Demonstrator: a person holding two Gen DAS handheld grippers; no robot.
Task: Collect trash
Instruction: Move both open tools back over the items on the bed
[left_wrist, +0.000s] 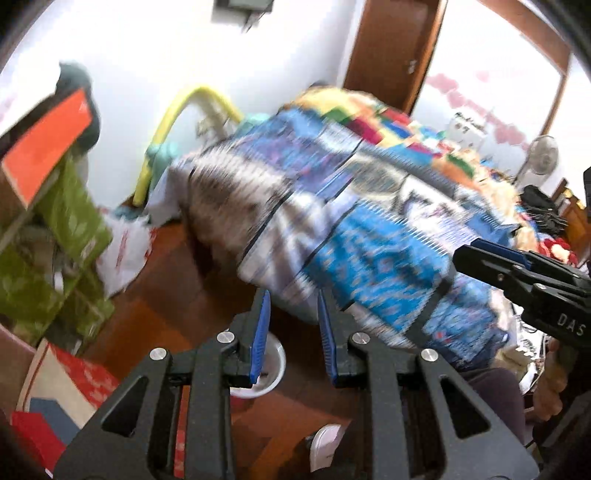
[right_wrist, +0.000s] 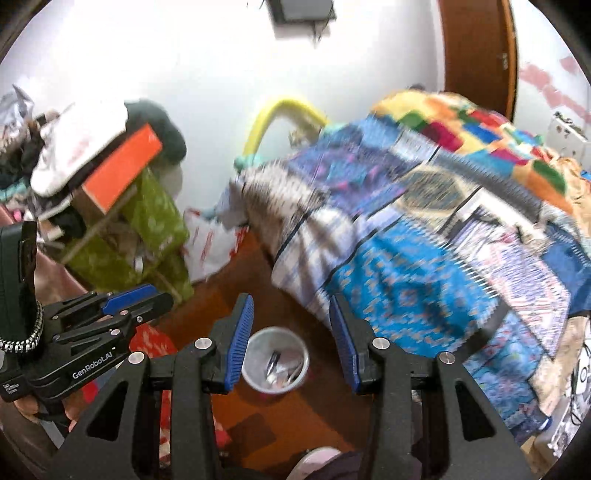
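Both grippers hang over a wooden floor (right_wrist: 295, 417) beside a bed (right_wrist: 424, 258) draped in a blue patterned blanket; the bedding is smeared by motion blur. The left gripper (left_wrist: 293, 334) has its 2 fingers a narrow gap apart, nothing between them. The right gripper (right_wrist: 291, 339) has its fingers spread wider, also empty. Below them on the floor stands a white bin (right_wrist: 275, 363), and inside it lie a few scraps of trash (right_wrist: 280, 369), too blurred to identify. From the left wrist view only part of the bin's rim shows behind the left finger. Against the far wall sit green boxes (right_wrist: 155, 229) with an orange box (right_wrist: 122, 166) on top, and a white plastic bag (right_wrist: 210, 243) lies on the floor near the bed's corner.
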